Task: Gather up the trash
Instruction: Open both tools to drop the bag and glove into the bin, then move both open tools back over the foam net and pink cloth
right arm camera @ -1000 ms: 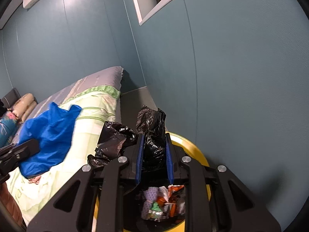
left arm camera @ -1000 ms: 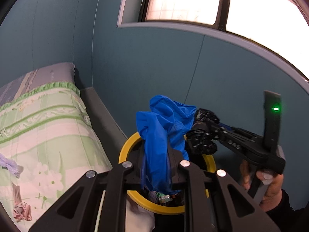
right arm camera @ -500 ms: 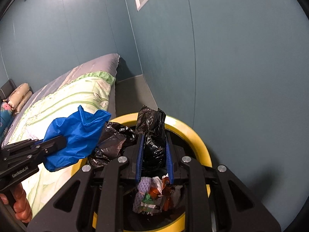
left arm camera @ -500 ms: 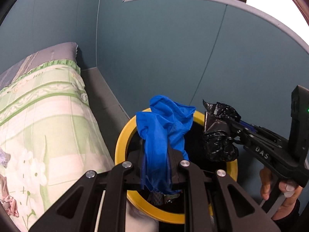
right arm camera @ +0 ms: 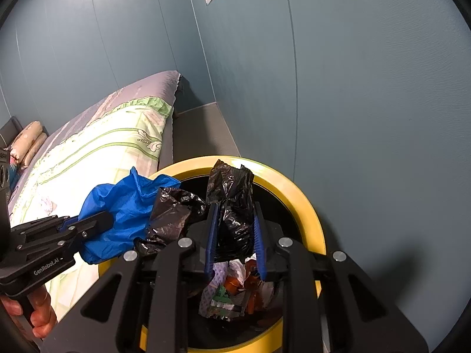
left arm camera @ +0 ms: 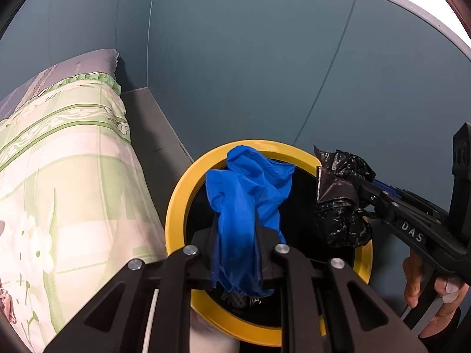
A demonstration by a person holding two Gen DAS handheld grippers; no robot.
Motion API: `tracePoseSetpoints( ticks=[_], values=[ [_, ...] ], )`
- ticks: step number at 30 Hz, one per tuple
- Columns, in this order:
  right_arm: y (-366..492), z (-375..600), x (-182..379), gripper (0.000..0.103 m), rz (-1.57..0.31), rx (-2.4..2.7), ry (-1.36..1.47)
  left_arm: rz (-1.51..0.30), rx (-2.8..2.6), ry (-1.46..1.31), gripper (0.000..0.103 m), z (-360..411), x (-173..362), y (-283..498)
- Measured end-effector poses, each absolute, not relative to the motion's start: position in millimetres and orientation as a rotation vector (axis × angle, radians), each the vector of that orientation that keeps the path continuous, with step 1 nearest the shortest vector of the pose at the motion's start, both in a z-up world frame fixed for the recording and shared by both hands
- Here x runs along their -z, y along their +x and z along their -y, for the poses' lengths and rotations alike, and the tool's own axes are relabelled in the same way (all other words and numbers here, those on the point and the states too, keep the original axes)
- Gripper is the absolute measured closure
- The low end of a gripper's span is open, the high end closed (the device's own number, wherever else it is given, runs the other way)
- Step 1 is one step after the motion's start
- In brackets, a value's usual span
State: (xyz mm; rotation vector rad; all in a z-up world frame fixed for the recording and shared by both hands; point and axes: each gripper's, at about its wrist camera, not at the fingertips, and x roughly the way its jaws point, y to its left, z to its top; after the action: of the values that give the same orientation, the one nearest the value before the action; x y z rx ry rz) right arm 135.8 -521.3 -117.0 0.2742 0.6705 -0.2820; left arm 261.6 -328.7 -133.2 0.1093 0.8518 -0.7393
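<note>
Your left gripper (left arm camera: 238,253) has its fingers clamped on a crumpled blue plastic bag (left arm camera: 247,203), and the bag sticks up past the fingertips and hangs directly over the opening of the yellow-rimmed trash bin (left arm camera: 176,206). Your right gripper (right arm camera: 235,241) has its blue-padded fingers (right arm camera: 212,235) closed on a crumpled black plastic bag (right arm camera: 234,206), also held above the bin's mouth; a loose flap of that black bag spills out to the left of the fingers, touching the blue bag in the right wrist view. In the left wrist view the right gripper comes in from the right side, with the black bag over the bin's right rim and your right hand (left arm camera: 424,291) on the handle at the lower right. In the right wrist view the left gripper comes in from the lower left with your left hand (right arm camera: 35,311) on its handle, blue bag over the bin's left rim. Inside the bin, below the right fingers, sits mixed trash (right arm camera: 235,288): wrappers, orange scraps, white and purple paper bits. The bin stands on the grey floor (right arm camera: 200,129) between the bed (left arm camera: 59,158), with its green floral cover, and the teal wall (right arm camera: 368,117), close to both. Both bags are gripped, neither is inside the bin.
</note>
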Motion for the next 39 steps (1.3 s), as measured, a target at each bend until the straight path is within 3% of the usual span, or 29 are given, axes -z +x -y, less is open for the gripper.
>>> tracePoseSetpoints(
  ticks=[4,11,21,26,29,34,39],
  values=[
    [136.1,521.4,117.4,0.082,-0.67,0.287,0.27,-0.855,0.74,0.105,0.084,328.7,133.5,263.6],
    [133.7,525.1,116.8,0.068,-0.657,0.304,0.293,-0.844,0.717,0.062,0.046,317.8,130.1,261.6],
    [131.1,522.7,108.3,0.057,-0.625,0.303,0.318,-0.819,0.676,0.012,0.023,290.5,120.3,262.4],
    [130.8,512.2,100.6,0.054,-0.613,0.279,0.31,-0.78,0.641,-0.015,0.015,267.2,109.3,261.7],
    [129.1,503.2,93.4,0.045,-0.597,0.259,0.303,-0.763,0.612,-0.027,0.011,253.5,103.8,263.5],
    [131.9,483.8,80.8,0.037,-0.578,0.225,0.282,-0.747,0.564,-0.05,0.01,222.4,99.3,264.2],
    [139.1,460.4,70.8,0.034,-0.577,0.18,0.264,-0.739,0.502,-0.082,0.008,186.7,95.9,263.8]
  ],
)
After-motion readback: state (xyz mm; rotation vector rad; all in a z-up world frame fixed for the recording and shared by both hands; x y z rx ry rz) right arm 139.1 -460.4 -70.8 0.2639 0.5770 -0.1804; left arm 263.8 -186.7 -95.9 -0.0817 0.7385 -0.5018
